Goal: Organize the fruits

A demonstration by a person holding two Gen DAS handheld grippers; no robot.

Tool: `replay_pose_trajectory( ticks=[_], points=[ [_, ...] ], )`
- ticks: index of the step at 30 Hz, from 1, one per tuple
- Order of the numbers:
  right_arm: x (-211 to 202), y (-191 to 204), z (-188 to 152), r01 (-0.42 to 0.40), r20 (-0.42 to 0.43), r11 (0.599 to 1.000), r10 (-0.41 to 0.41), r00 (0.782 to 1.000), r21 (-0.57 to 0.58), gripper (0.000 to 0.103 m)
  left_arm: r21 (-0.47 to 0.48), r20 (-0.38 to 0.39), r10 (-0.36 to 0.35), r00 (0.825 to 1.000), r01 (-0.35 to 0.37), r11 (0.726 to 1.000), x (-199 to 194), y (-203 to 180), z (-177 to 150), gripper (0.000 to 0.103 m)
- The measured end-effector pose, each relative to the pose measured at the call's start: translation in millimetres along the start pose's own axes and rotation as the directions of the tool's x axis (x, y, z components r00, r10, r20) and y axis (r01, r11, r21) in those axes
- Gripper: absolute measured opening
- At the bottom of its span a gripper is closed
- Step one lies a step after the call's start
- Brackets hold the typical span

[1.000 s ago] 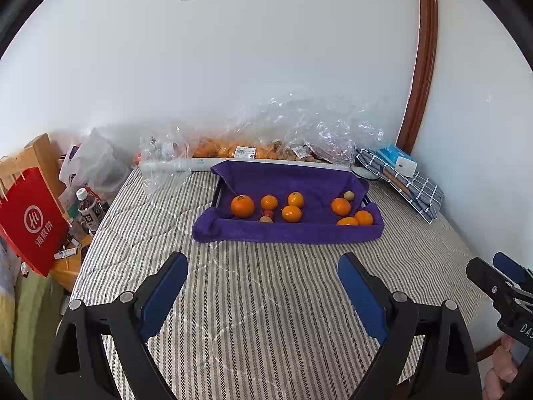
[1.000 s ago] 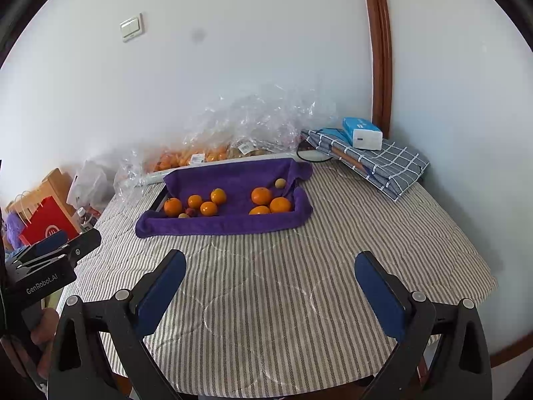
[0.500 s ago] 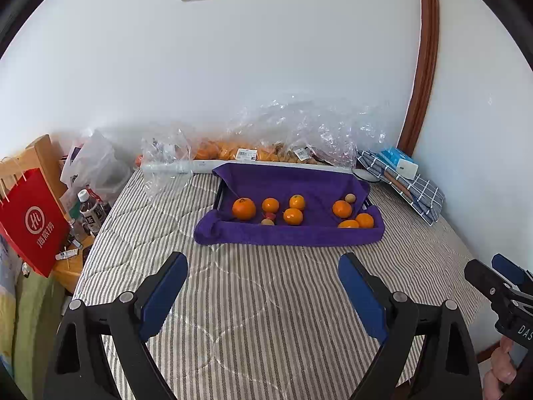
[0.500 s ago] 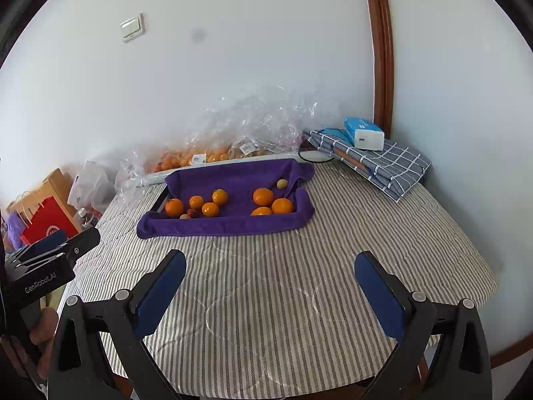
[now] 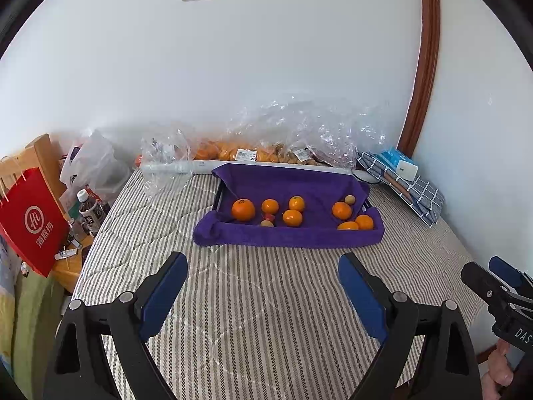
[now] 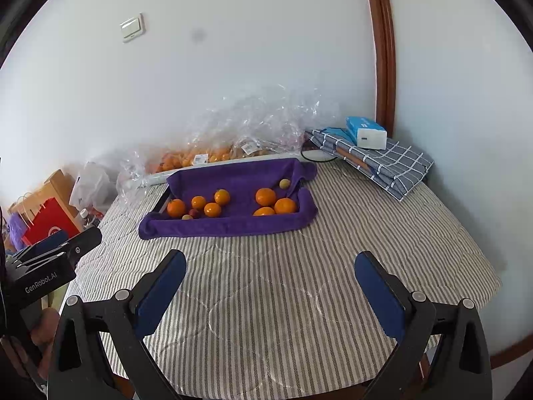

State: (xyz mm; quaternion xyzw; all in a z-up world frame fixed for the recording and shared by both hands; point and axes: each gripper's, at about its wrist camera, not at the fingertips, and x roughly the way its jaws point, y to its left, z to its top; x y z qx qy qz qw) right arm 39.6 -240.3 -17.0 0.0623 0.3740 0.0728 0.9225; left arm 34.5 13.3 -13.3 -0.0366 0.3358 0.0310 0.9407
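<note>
Toward the back edge of the desk (image 5: 266, 300), a purple towel (image 5: 289, 236) lines a shallow tray, its edges rolled up into a soft rim that keeps round fruit from rolling off onto the striped cover. Seven oranges (image 5: 243, 209) lie on it in two loose bunches: four toward the left end, three toward the right. A few smaller fruits sit among them: a pale round one (image 5: 349, 199) up by the right-hand bunch, and a reddish one and a tan one (image 5: 267, 223) tucked in the left bunch; what kind these are is hard to tell at this range. Clear plastic bags (image 5: 299, 133) holding more orange fruit lie along the back edge against the wall, just behind the towel. A folded checked cloth (image 6: 383, 163) with a blue box on top lies at the back right corner.

Both tools hang above the near edge, well apart from the tray. The left gripper (image 5: 263, 286) has its fingers spread wide with nothing between them; the right gripper (image 6: 269, 283) likewise stands wide and holds nothing. Held back and level like this, each keeps the whole tray in sight. Such a layout would suit fruit waiting to be sorted, or fruit already grouped.
</note>
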Motion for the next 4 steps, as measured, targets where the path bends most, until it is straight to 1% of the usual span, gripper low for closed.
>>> replay_pose_trajectory(
  ticks=[4],
  points=[
    [3.1,0.1,0.6,0.0,-0.007,1.0,0.0,1.0,0.005,0.1,0.004,0.0,0.011,1.0,-0.011,1.0,0.9,-0.4,1.1,0.092]
  ],
)
